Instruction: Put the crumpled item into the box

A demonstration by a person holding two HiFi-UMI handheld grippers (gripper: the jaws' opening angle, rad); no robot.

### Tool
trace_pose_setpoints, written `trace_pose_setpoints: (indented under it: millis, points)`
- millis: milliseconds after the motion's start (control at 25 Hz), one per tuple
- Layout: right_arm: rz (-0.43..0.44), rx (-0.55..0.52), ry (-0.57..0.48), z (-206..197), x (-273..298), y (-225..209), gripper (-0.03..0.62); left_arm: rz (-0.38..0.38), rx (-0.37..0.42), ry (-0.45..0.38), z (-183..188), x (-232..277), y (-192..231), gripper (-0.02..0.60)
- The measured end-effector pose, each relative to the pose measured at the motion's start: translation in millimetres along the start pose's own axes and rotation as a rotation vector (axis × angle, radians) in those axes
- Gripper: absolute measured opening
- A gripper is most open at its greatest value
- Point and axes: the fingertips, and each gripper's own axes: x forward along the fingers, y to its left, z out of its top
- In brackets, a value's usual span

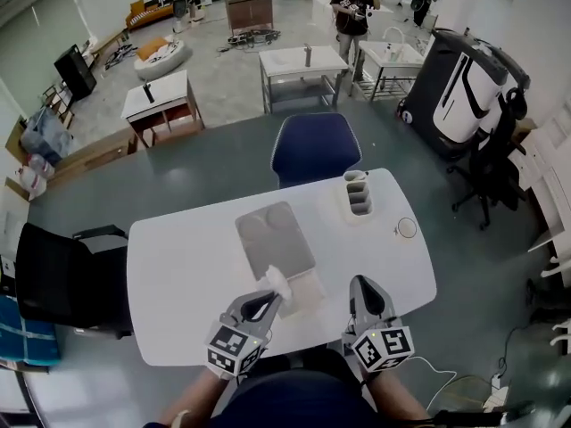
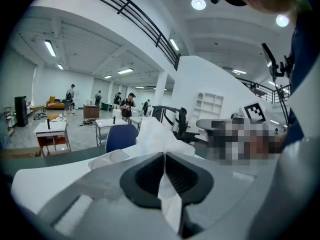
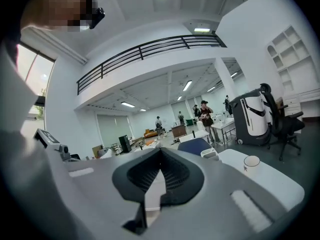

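A white crumpled tissue sticks up from my left gripper, which is shut on it just above the table's near edge. In the left gripper view the tissue bulges past the closed jaws of the left gripper, with a strip pinched between them. A flat grey box lies in the middle of the white table, just beyond the tissue. A pale sheet-like piece lies at the box's near end. My right gripper rests to the right, jaws together and holding nothing, as the right gripper view also shows.
A white compartment holder stands at the table's far right, and a small round cup sits near the right edge. A blue chair faces the far side and a black chair stands at the left. A person stands far back among other tables.
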Motion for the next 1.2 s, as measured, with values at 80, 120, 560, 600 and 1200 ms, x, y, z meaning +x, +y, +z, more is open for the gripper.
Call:
trace_pose_setpoints:
  millis: [80, 120, 560, 600, 1200]
  points:
    - [0.033, 0.005, 0.005, 2, 8, -4, 0.002, 0.014, -0.002, 0.028, -9, 10, -2, 0.014]
    - [0.046, 0.008, 0.009, 2, 12, -6, 0.002, 0.027, 0.001, 0.043, -14, 15, -2, 0.015]
    - [0.085, 0.069, 0.037, -4, 19, -41, 0.002, 0.081, 0.108, 0.235, -65, 54, -9, 0.015]
    - [0.082, 0.074, 0.039, -5, 18, -44, 0.002, 0.079, 0.119, 0.252, -67, 58, -9, 0.015]
    - [0.046, 0.112, 0.111, -34, 15, -61, 0.002, 0.089, 0.24, 0.398, -133, 84, -4, 0.015]
